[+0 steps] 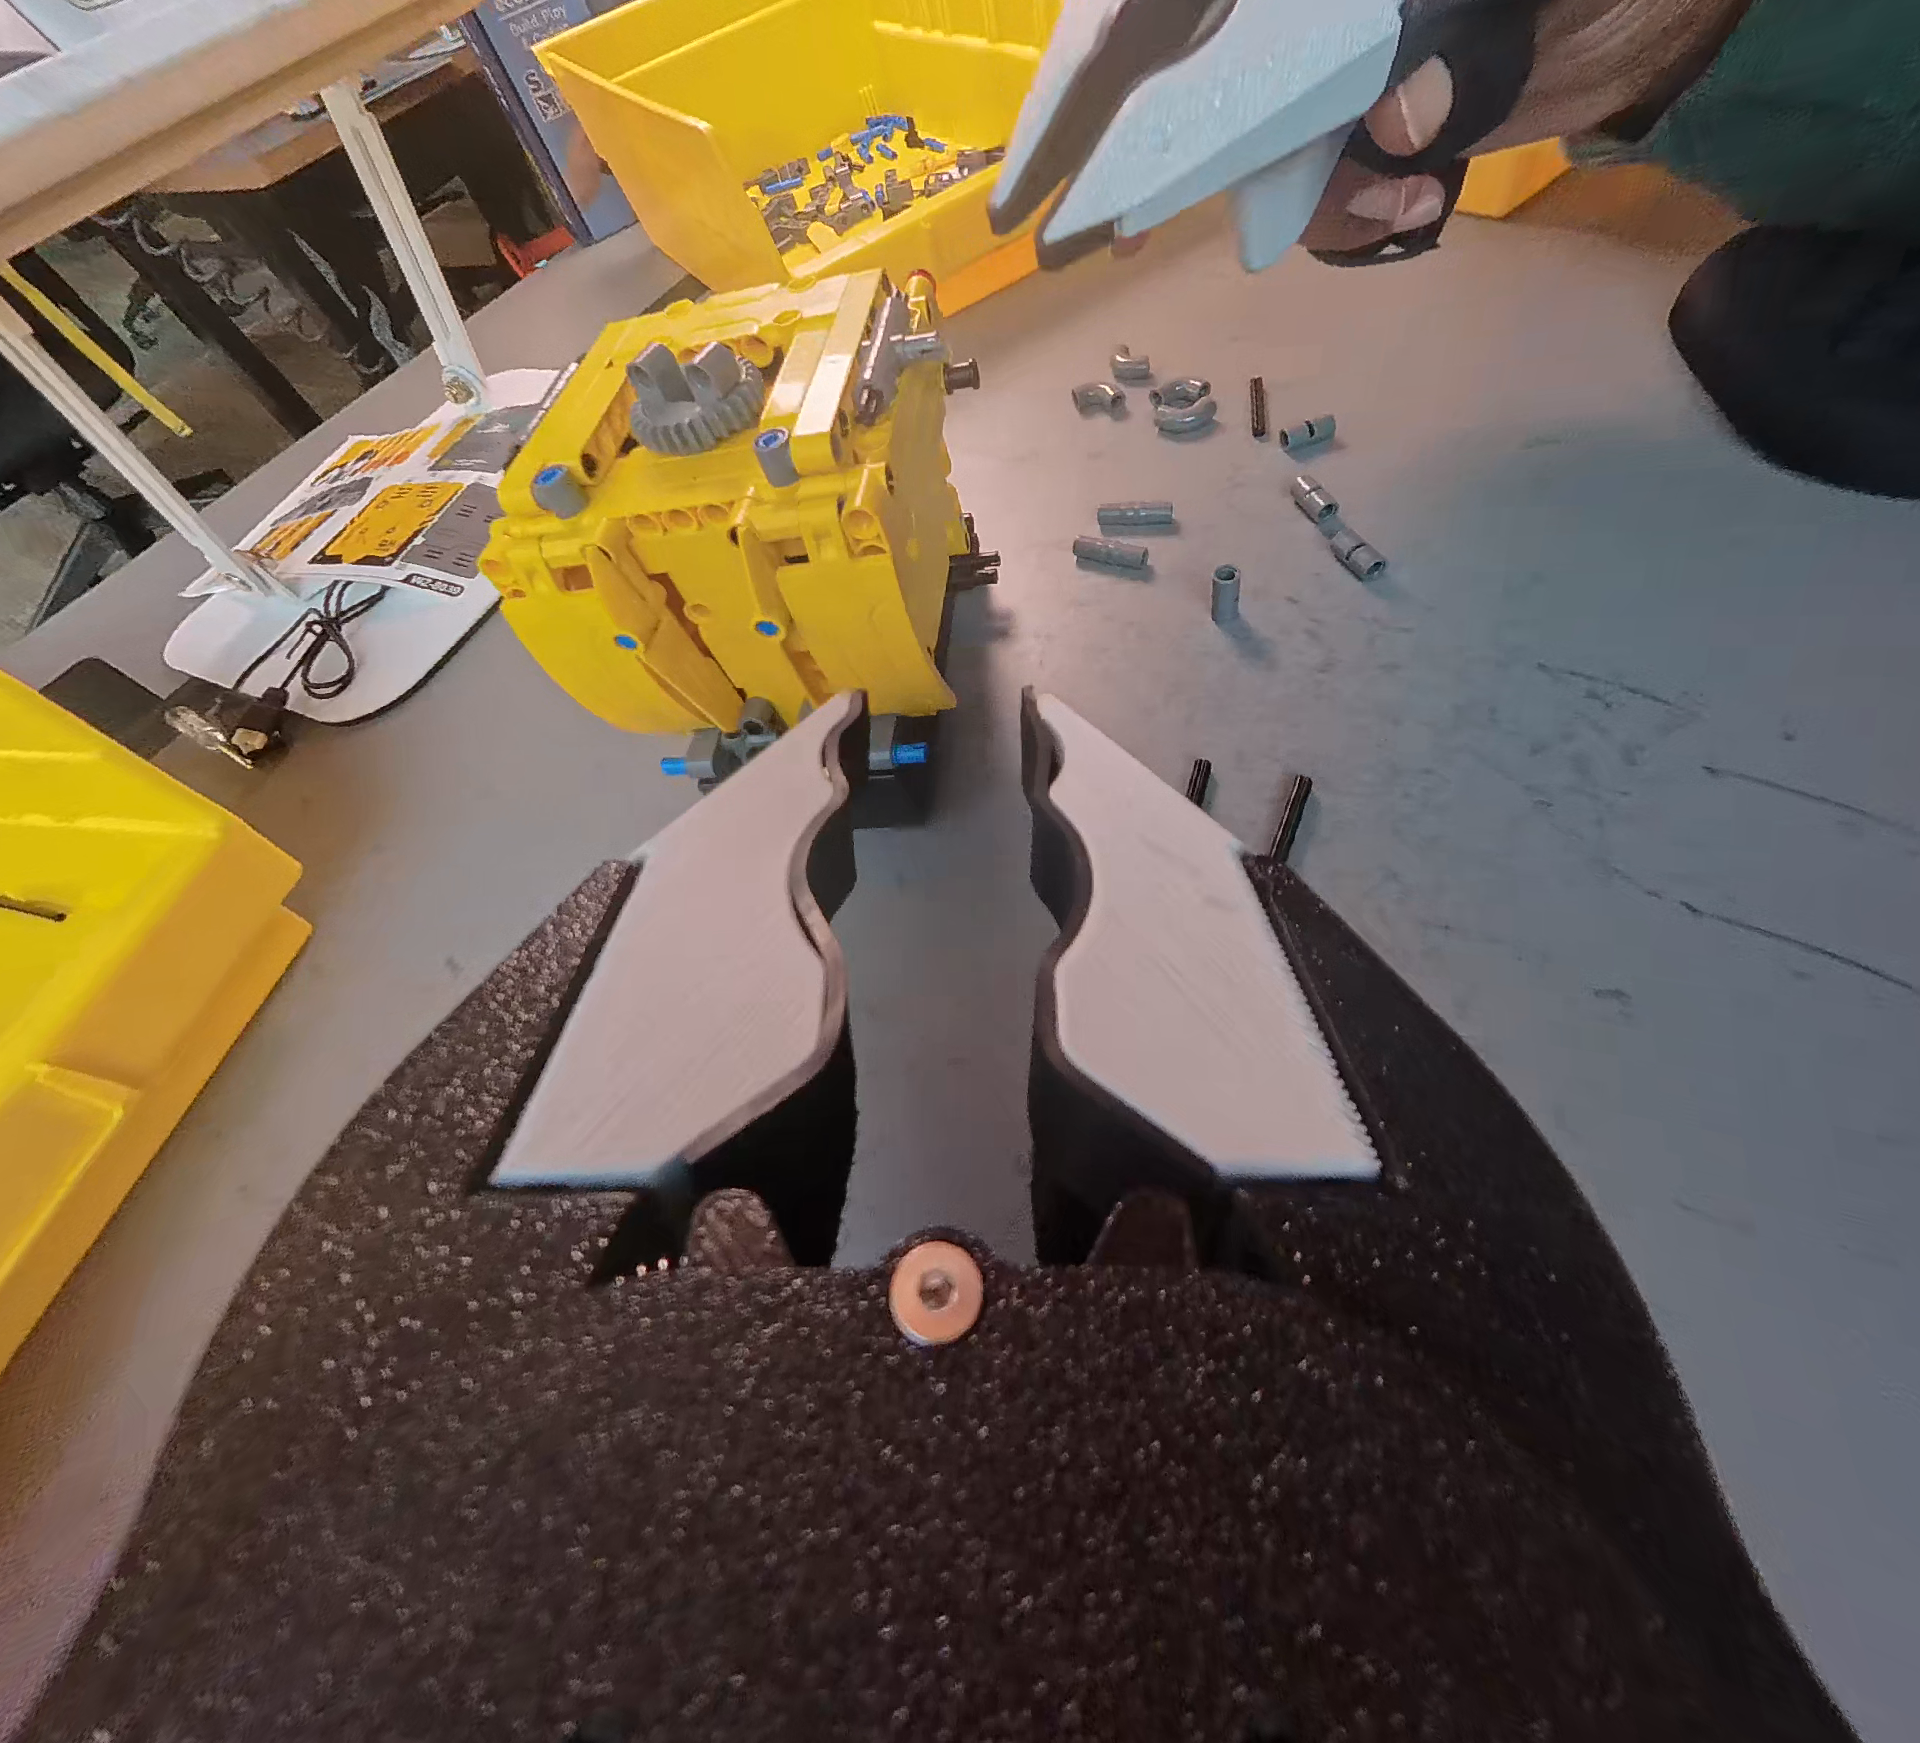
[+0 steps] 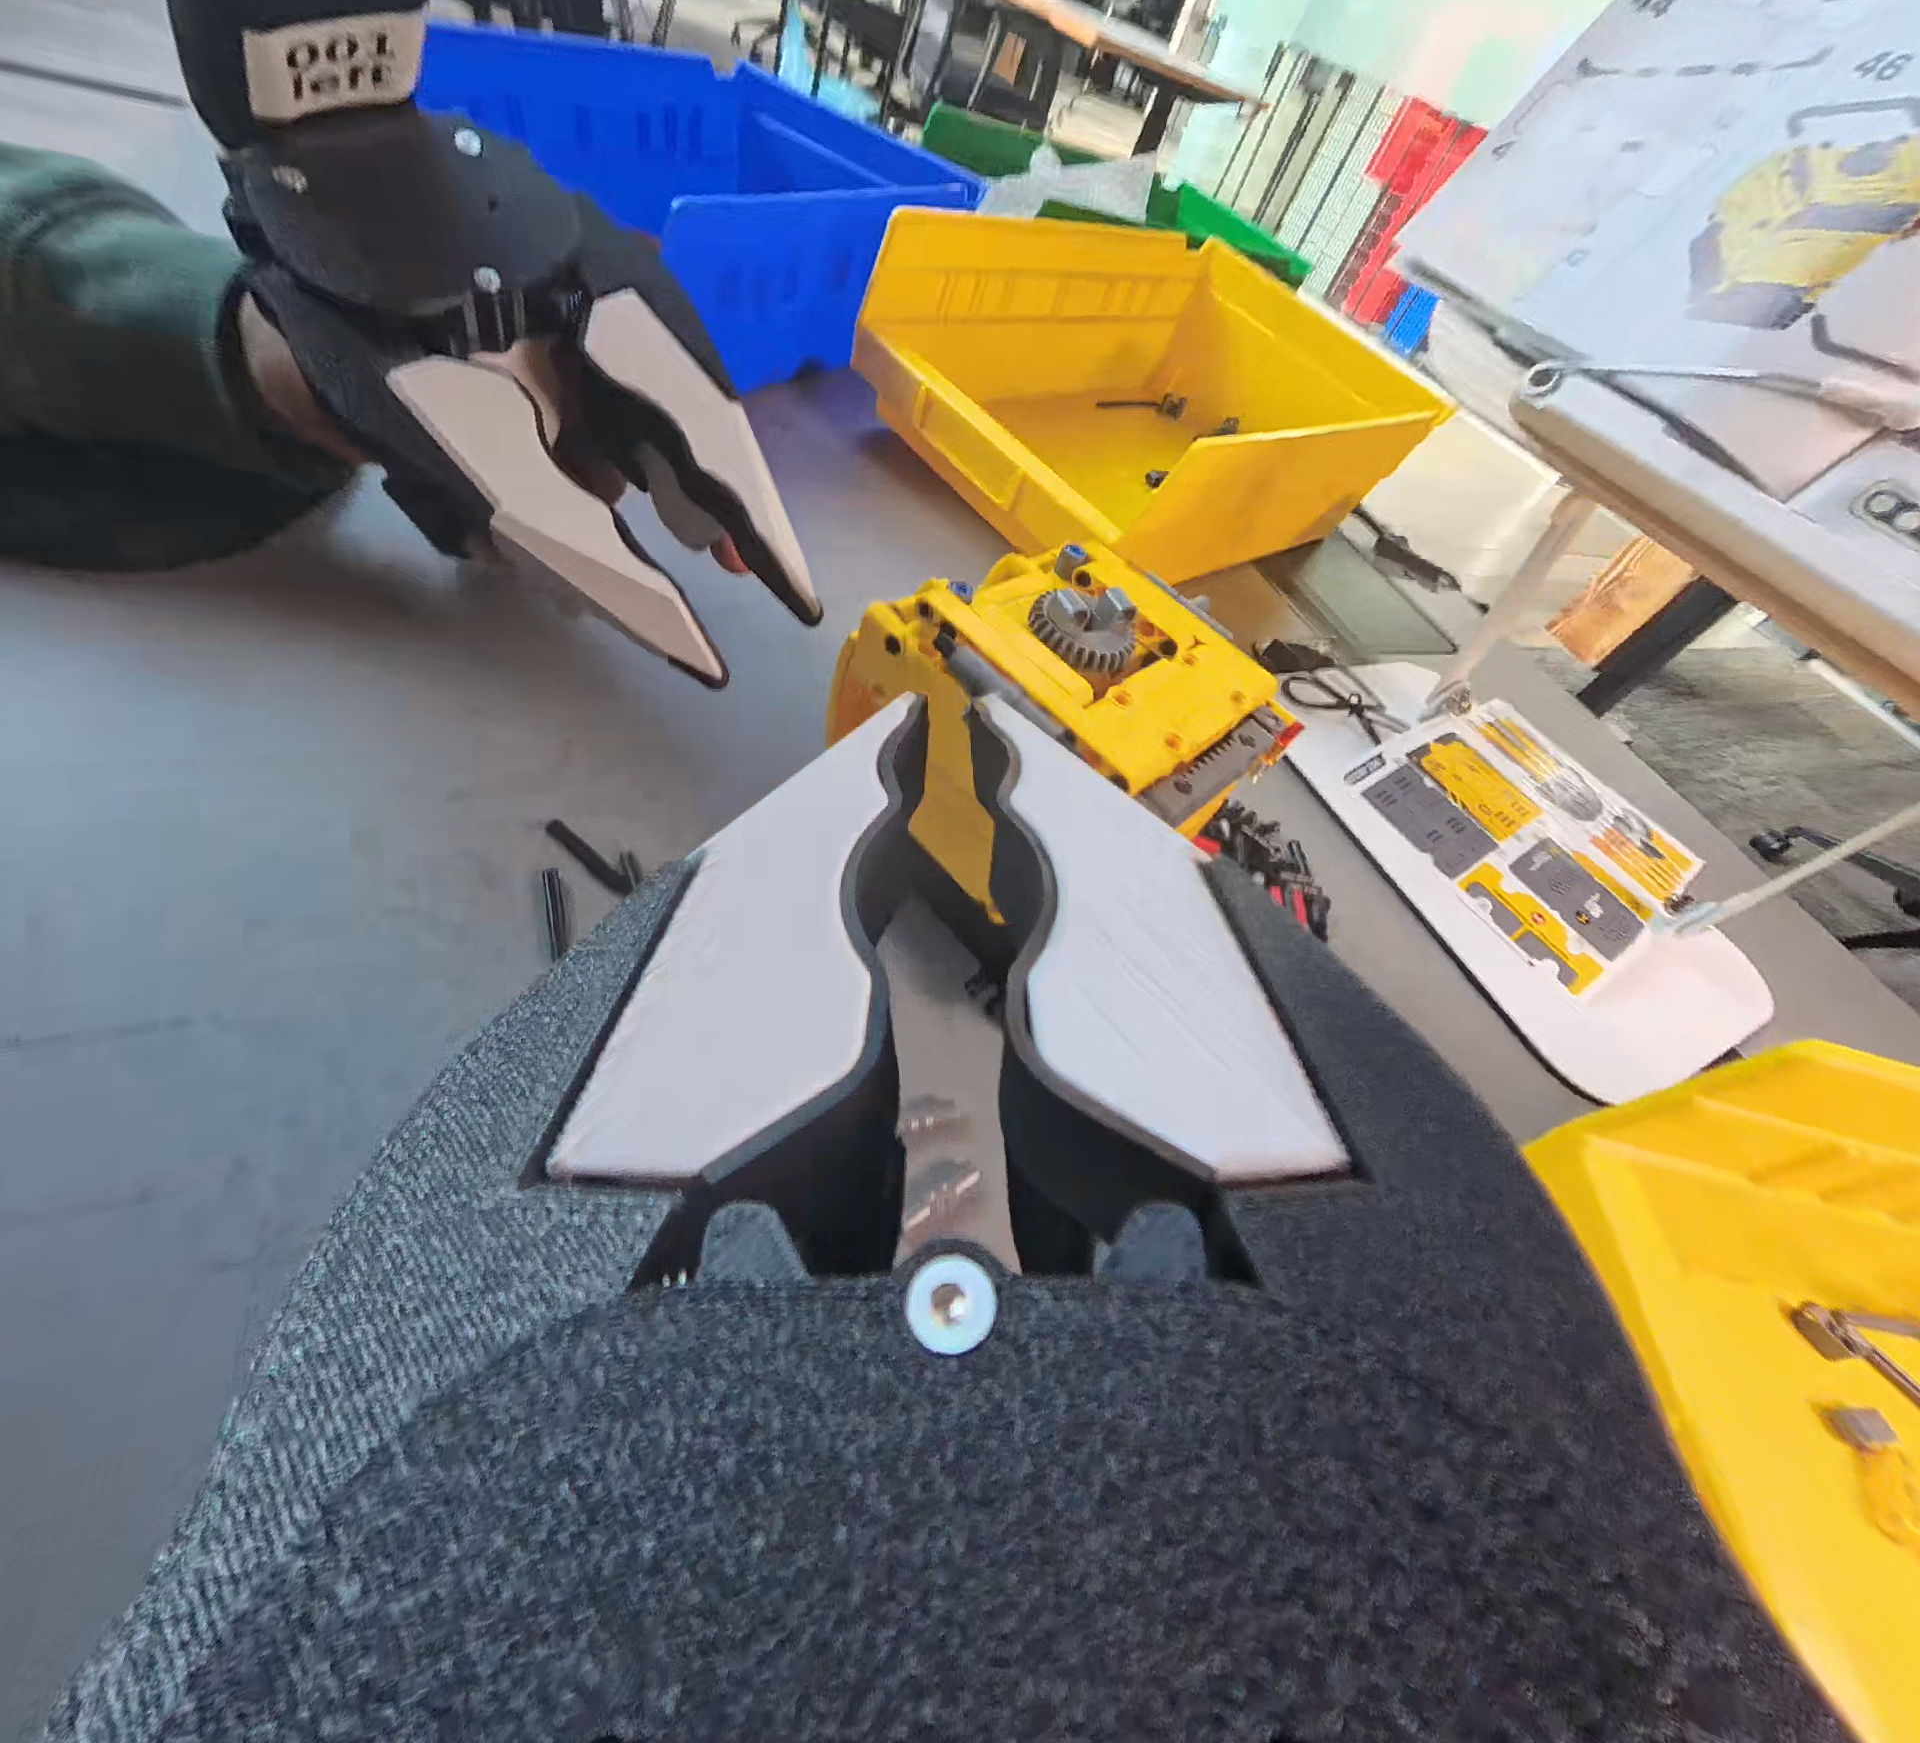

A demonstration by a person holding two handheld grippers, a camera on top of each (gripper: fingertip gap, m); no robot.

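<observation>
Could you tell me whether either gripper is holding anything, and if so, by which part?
Neither holds anything. The left gripper is open near the yellow model; the right gripper, slightly open, hangs above it.

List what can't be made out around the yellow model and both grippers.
- Left wrist view: the left gripper hides the near bottom edge of the yellow model.
- Right wrist view: whether the right gripper touches the model; its own fingers cover that.
- Left wrist view: small parts in the yellow bin, too small to identify.

Grey table (image 1: 1558,862), scuffed. Carrying: yellow brick model (image 1: 727,530), loose grey connectors (image 1: 1226,488), black pins (image 1: 1294,815), yellow bins (image 1: 790,83), sticker sheet (image 1: 384,498), blue bin (image 2: 727,166).
</observation>
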